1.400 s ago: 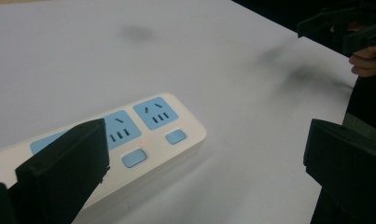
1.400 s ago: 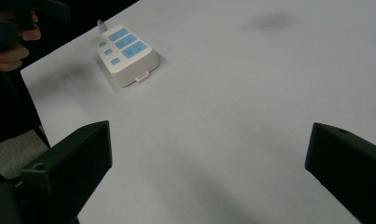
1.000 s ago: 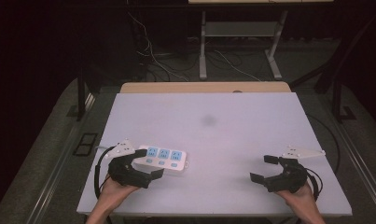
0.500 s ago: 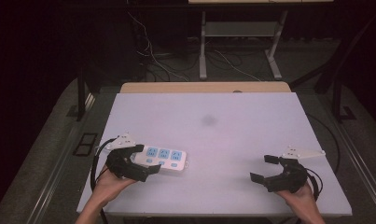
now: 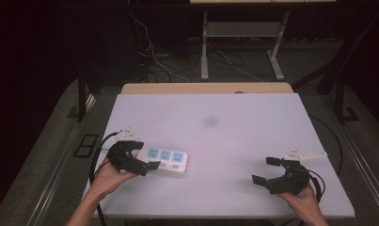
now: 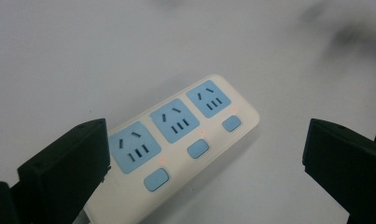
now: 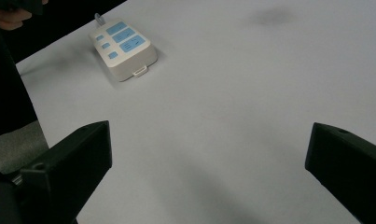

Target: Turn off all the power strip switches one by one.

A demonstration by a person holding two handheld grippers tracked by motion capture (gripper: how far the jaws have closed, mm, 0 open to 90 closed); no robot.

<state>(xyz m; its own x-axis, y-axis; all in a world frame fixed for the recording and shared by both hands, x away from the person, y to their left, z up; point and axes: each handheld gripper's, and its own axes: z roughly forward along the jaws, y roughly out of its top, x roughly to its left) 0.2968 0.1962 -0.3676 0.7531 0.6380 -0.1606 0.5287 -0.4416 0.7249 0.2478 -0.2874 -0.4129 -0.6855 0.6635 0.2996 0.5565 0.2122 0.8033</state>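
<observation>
High view, white power strip (image 5: 167, 160), blue sockets

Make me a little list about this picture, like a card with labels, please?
Place: white table in a dark room
Thing on it: white power strip with three blue sockets and three blue buttons
Where it lies: flat, near the table's left front corner
Left gripper: open, jaws around the strip's near end, not squeezing it
Right gripper: open, holding nothing, over bare table at the right front
Mark: a faint grey smudge near the table's middle
</observation>
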